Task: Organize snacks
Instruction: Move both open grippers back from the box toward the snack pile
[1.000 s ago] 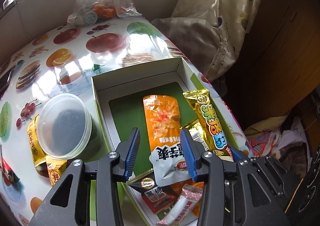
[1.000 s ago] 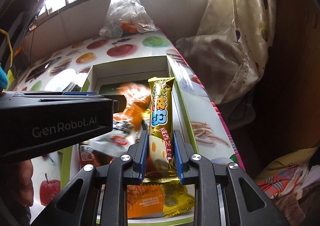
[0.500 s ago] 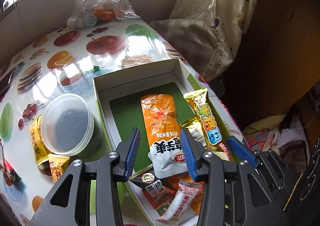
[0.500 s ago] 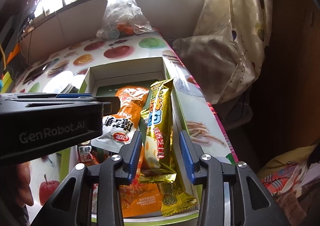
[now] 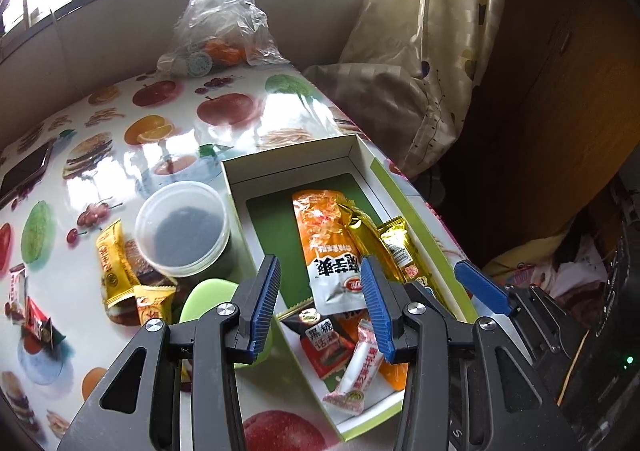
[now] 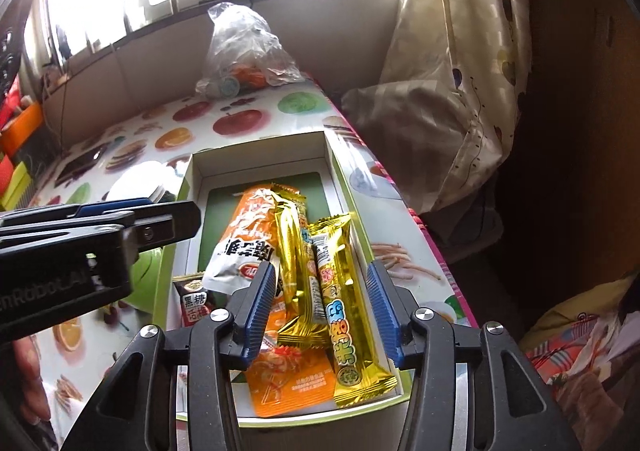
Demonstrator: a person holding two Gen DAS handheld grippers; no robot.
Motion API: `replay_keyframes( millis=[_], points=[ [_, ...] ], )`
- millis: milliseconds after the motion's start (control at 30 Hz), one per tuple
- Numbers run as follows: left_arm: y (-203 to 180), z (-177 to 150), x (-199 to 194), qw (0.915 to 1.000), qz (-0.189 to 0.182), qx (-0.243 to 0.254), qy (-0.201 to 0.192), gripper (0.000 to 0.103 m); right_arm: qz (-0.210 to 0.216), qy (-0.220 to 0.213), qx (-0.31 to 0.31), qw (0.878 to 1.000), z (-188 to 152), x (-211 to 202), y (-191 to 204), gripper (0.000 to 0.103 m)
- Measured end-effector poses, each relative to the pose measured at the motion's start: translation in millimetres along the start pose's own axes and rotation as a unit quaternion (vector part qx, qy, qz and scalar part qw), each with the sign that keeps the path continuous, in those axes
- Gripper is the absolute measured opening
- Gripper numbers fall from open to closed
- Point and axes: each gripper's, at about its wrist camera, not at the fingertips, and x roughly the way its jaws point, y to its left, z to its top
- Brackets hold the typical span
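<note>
The box [image 5: 288,159] has bare floor at its far end; packets [image 6: 332,271] crowd the rest.

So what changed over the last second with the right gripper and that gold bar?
The right gripper let go of the gold bar: a second ago its jaws pinched it, now they are opening and the bar lies loose in the box beside a second gold bar. The left gripper pulled back a little, empty. The orange pack, tub and table snacks stayed put.
</note>
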Motion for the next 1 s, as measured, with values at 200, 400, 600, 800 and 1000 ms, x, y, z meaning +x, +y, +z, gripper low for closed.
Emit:
replay_keyframes(
  millis=[200, 400, 600, 800, 1000],
  points=[
    [6, -7, -20, 0.9998, 0.009, -0.001, -0.016, 0.043, 0.008, -0.01, 0.0, 1.0, 0, -11, 8, 0.047],
    [16, -16, -34, 0.9995, 0.014, -0.012, -0.025, 0.043, 0.019, -0.02, 0.001, 1.0, 1, -23, 18, 0.047],
    [26, -25, -47, 0.9987, 0.027, -0.02, -0.038, 0.043, 0.029, -0.03, -0.005, 0.999, 2, -32, 29, 0.047],
    [39, -34, -57, 0.9972, 0.052, -0.024, -0.049, 0.043, 0.043, -0.036, -0.009, 0.998, 2, -37, 42, 0.047],
    [59, -44, -63, 0.9957, 0.07, -0.037, -0.049, 0.043, 0.057, -0.037, -0.02, 0.997, 2, -38, 59, 0.047]
  ],
)
